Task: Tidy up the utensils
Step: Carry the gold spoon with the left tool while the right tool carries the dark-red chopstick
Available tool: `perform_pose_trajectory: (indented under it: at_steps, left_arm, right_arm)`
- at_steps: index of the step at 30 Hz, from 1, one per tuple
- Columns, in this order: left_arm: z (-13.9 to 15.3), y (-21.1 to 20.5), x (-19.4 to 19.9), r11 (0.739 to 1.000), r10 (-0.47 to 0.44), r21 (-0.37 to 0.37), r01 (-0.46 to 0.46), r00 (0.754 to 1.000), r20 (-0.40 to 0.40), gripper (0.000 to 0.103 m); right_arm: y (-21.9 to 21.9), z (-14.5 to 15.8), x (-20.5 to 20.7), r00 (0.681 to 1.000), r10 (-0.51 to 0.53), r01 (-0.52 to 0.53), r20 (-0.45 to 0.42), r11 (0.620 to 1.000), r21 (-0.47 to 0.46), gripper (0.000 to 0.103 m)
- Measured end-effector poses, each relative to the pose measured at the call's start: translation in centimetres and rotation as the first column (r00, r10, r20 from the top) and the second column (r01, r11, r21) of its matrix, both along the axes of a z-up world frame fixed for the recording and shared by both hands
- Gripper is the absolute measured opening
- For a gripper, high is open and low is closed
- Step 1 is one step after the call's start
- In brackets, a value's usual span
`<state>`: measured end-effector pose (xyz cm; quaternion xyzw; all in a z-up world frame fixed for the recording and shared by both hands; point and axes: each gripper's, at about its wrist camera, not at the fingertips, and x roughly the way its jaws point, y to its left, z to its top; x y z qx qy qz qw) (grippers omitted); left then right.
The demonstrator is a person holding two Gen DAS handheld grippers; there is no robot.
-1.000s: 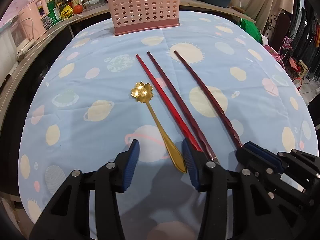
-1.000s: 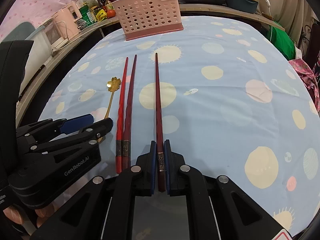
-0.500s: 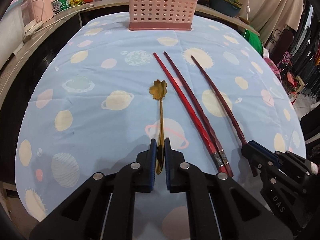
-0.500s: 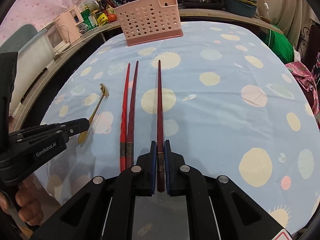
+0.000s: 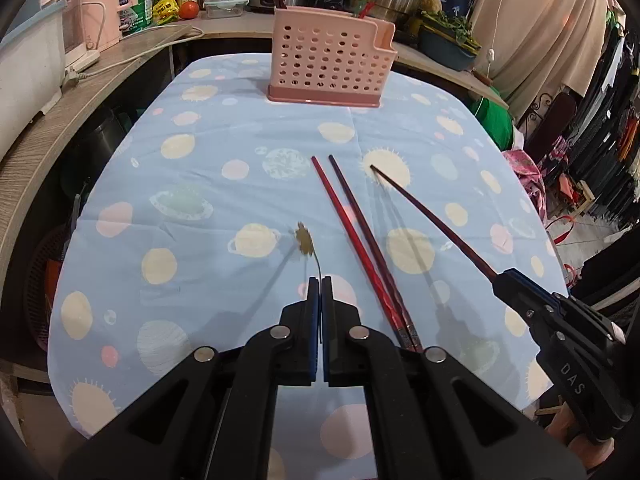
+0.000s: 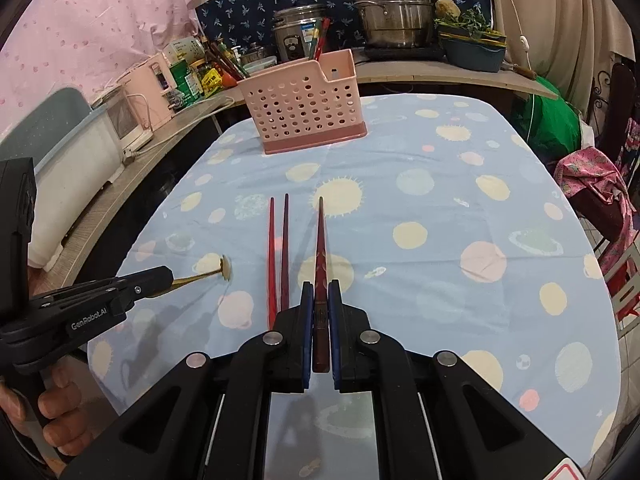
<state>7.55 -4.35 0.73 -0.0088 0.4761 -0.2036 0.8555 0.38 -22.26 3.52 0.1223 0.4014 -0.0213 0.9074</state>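
Left gripper [image 5: 321,280] clamped on gold spoon [image 5: 305,240], right gripper [image 6: 320,292] clamped on dark chopstick [image 6: 320,248].

Left wrist view: jaws closed on the spoon's handle, flower-shaped bowl raised off the blue planet-print tablecloth [image 5: 200,184], shadow beneath. Two chopsticks [image 5: 360,240] lie side by side on the cloth just right of it. Pink slotted caddy [image 5: 328,64] stands at the far end.
Right wrist view: jaws pinch the chopstick's thick end, tip pointing toward the caddy, lifted above the cloth. Left gripper at far left with the spoon.
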Motion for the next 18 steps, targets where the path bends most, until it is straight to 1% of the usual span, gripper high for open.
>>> perform_pose_trajectory:
  at_steps: [4, 8, 12, 14, 18]
  left_arm:
    - [1.8, 0.4, 0.4, 0.999, 0.007, -0.036, -0.006, 1.0, 0.01, 0.0]
    - [3.9, 0.5, 1.2, 0.998, 0.013, -0.054, -0.011, 0.999, 0.035, 0.0]
    - [6.2, 0.5, 2.7, 0.997, 0.015, -0.075, -0.012, 0.999, 0.05, 0.0]
    - [7.2, 0.4, 3.7, 0.997, 0.016, -0.08, -0.011, 0.998, 0.055, 0.0]
    - [9.7, 0.0, 5.6, 0.997, 0.015, -0.074, -0.008, 0.995, 0.094, 0.0]
  right_arm:
    - [-0.6, 2.1, 0.5, 0.999, -0.015, 0.014, 0.038, 1.0, 0.011, 0.007]
    - [-1.4, 4.1, 1.5, 0.997, -0.025, 0.023, 0.073, 0.999, 0.039, 0.007]
    - [-2.2, 6.8, 2.9, 0.99, -0.039, 0.032, 0.132, 0.998, 0.054, 0.007]
    - [-2.6, 8.0, 3.6, 0.986, -0.044, 0.035, 0.161, 0.998, 0.06, 0.007]
    - [-3.3, 10.2, 5.3, 0.976, -0.053, 0.043, 0.214, 0.998, 0.052, 0.007]
